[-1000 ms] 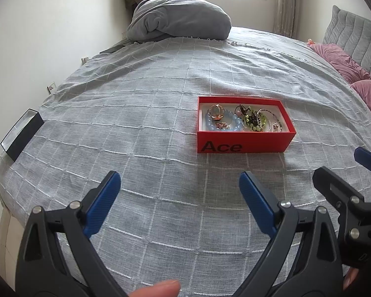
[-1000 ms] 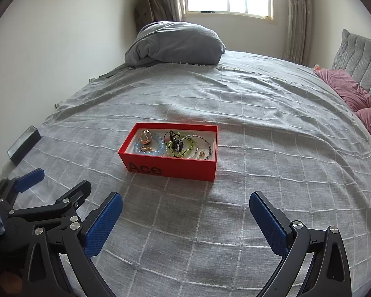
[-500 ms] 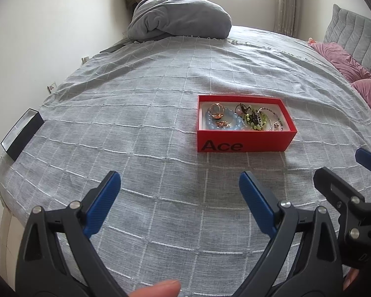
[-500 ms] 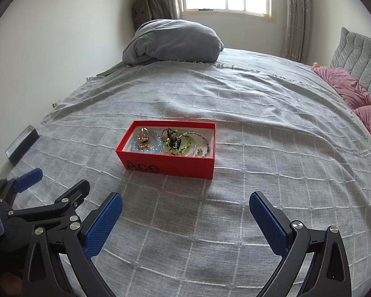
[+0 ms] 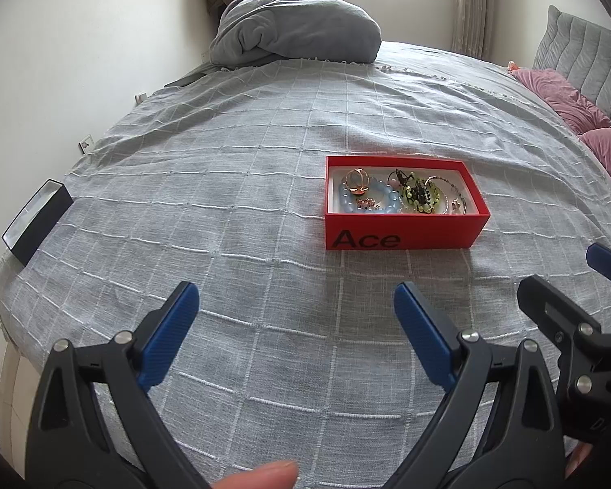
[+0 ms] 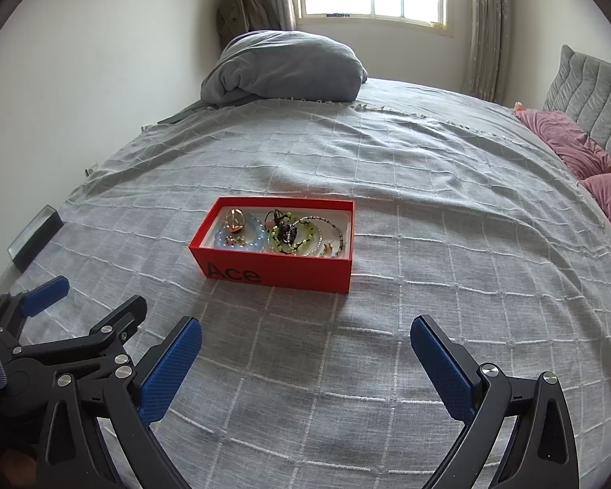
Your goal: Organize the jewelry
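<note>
A red box marked "Ace" (image 5: 403, 236) sits on the grey bedspread; it also shows in the right wrist view (image 6: 277, 273). Inside lie a pale blue bead bracelet (image 5: 366, 203), a gold ring (image 5: 356, 179), a green and black bracelet (image 5: 421, 195) and a thin bead chain (image 6: 330, 232). My left gripper (image 5: 295, 326) is open and empty, short of the box and to its left. My right gripper (image 6: 305, 362) is open and empty, in front of the box. Each gripper shows at the edge of the other's view.
A black box (image 5: 36, 222) with a pale top lies at the bed's left edge. A bundled grey duvet (image 5: 293, 30) sits at the far end. Pink pillows (image 6: 578, 150) and a grey cushion are at the right. The checked bedspread (image 5: 224, 212) covers the bed.
Both grippers have stayed open and empty. The right wrist view has drifted slightly right and nearer, so the red box sits a little further left. The left view is nearly unchanged.
</note>
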`<move>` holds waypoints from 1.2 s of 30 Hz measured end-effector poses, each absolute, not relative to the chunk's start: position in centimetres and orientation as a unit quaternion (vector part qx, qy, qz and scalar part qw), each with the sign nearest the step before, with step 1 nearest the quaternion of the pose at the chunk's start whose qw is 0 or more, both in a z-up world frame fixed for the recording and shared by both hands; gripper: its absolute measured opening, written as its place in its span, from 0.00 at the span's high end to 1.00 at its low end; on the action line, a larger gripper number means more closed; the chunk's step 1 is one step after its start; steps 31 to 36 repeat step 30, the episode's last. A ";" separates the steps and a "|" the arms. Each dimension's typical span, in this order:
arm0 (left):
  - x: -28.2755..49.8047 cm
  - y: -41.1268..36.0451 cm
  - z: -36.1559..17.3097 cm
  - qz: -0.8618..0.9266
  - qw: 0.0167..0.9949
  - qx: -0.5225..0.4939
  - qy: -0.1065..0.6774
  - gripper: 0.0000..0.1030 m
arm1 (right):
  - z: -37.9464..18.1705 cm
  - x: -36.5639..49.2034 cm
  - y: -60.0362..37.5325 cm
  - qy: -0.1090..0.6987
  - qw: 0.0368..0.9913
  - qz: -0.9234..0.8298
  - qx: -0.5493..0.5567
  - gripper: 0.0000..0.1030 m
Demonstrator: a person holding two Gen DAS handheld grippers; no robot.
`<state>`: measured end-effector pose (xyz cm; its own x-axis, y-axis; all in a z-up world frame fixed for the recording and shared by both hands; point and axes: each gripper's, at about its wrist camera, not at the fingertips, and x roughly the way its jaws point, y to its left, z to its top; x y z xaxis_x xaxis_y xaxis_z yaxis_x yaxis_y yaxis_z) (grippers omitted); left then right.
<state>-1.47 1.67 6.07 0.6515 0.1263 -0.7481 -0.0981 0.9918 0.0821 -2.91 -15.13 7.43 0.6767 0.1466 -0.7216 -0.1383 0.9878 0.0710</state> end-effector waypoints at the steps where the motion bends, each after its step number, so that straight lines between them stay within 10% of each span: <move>1: -1.5 1.7 6.1 0.062 0.909 0.017 0.413 0.06 | 7.4 -2.9 -15.1 0.394 0.916 0.078 0.005 0.00; 36: -1.3 1.8 6.1 0.060 0.910 0.018 0.410 0.06 | 7.5 -2.9 -15.3 0.395 0.916 0.078 0.004 0.00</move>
